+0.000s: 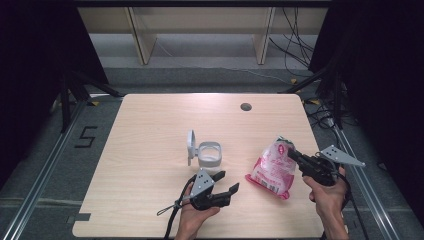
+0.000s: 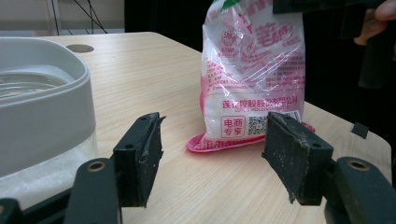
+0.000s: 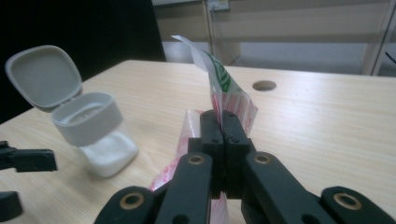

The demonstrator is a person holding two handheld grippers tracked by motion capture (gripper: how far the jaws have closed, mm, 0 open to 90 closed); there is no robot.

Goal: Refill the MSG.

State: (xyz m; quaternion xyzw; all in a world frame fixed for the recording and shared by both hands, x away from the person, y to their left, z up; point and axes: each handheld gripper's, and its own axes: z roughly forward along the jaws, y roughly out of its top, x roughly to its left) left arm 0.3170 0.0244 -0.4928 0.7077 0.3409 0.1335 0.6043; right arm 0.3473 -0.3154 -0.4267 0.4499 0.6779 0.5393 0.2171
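A pink and white plastic bag (image 1: 271, 169) of white granules stands on the table's right side, its bottom resting on the wood. My right gripper (image 1: 291, 151) is shut on the bag's top edge; in the right gripper view the jaws (image 3: 223, 125) pinch the film of the bag (image 3: 226, 88) flat. A white container (image 1: 210, 154) with its grey flip lid (image 1: 191, 146) raised stands mid-table and holds white powder. My left gripper (image 1: 227, 181) hovers open just in front of it, with nothing between its pads (image 2: 140, 151). It faces the bag (image 2: 252, 70), with the container (image 2: 37, 102) at its left.
A round cable hole (image 1: 245, 106) lies in the table's far right part. The wooden table (image 1: 150, 125) ends close behind the right hand. Wooden frame legs and cables stand on the floor beyond the far edge.
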